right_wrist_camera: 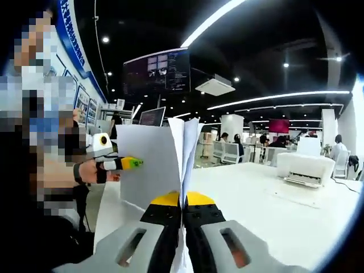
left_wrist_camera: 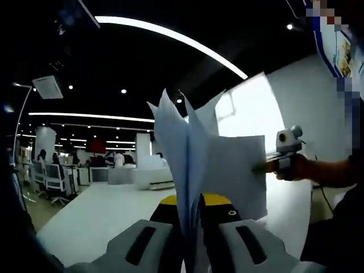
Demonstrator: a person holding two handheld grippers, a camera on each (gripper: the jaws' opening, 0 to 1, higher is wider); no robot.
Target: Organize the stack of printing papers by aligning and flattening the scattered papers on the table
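Both grippers, left [left_wrist_camera: 193, 227] and right [right_wrist_camera: 183, 219], pinching upright stack of white printing papers [left_wrist_camera: 227, 170] [right_wrist_camera: 153, 165], sheets fanning unevenly above white table [right_wrist_camera: 267, 199].

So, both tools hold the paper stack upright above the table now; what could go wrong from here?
1. The sheets of the paper stack fan apart at the top, so they may land misaligned when lowered onto the table.
2. The left tool and right tool each pinch the stack at an edge; pulling apart could crease or tear sheets.
3. Loose outer sheets might slip out.
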